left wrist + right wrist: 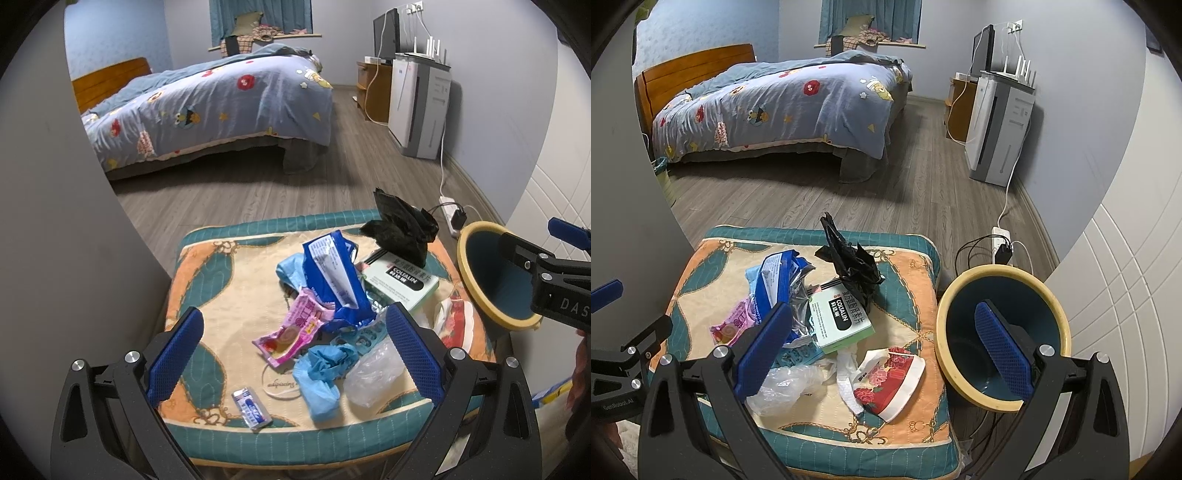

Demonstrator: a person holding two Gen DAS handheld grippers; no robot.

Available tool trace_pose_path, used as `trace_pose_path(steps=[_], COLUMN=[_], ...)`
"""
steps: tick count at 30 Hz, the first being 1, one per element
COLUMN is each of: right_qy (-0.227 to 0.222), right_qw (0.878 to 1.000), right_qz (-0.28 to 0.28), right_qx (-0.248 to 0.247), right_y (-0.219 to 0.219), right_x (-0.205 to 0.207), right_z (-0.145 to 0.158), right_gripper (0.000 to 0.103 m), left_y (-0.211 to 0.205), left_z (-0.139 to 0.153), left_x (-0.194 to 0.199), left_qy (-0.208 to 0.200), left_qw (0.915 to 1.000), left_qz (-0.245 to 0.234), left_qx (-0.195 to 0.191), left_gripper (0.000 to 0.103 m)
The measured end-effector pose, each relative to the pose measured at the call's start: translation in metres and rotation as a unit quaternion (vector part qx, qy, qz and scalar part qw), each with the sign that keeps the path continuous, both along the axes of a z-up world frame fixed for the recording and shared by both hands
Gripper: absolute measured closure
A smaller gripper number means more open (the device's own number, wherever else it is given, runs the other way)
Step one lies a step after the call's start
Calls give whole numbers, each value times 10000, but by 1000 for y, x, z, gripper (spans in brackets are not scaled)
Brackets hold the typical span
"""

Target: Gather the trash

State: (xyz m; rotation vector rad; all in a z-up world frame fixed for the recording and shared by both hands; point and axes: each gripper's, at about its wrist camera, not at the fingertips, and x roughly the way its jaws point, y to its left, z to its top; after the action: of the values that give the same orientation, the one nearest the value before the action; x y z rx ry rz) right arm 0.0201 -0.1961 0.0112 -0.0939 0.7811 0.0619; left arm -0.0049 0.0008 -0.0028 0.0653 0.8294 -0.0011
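Note:
Trash lies on a patterned cushion [207,295] [908,280]: a blue foil wrapper [332,269] [775,277], a pink wrapper [295,328] [733,323], a green COLTALIN box [402,282] [840,321], a black bag [402,229] [853,262], blue crumpled gloves [321,373], a clear bag [373,373] [783,384], a red floral packet [890,384] and a small sachet [252,404]. A blue bin with a yellow rim [495,273] [1001,332] stands right of the cushion. My left gripper [295,354] is open above the near trash. My right gripper [882,339] is open, empty, spanning the cushion edge and bin.
A bed [207,107] with a blue quilt stands across the wooden floor. A white appliance [421,107], a wooden cabinet with a monitor [384,40], and a power strip with cables [1003,242] are along the right wall. A grey wall [55,221] is close on the left.

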Motion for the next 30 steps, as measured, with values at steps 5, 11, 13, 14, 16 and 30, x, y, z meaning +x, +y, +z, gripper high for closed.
trace_pose_path(steps=[5, 11, 13, 14, 16, 30], right_qy=[17, 40, 38, 40, 40, 89], right_qw=[10000, 10000, 10000, 10000, 10000, 9999], right_qz=[-5, -20, -21, -19, -22, -48], right_qx=[0, 12, 4, 12, 15, 7], right_y=[-1, -1, -1, -1, -1, 0], right_x=[1, 1, 1, 1, 1, 1], right_z=[0, -1, -1, -1, -1, -9], right_gripper=[6, 6, 6, 6, 6, 6], left_y=[1, 2, 2, 3, 2, 1], left_z=[-1, -1, -1, -2, -1, -1], left_x=[-1, 0, 0, -1, 0, 0], left_qy=[-7, 3, 4, 2, 8, 5], left_qw=[10000, 10000, 10000, 10000, 10000, 10000], left_qz=[-3, -9, -10, -11, -8, -5], left_qx=[11, 7, 5, 4, 8, 18], left_gripper=[5, 5, 5, 5, 5, 5])
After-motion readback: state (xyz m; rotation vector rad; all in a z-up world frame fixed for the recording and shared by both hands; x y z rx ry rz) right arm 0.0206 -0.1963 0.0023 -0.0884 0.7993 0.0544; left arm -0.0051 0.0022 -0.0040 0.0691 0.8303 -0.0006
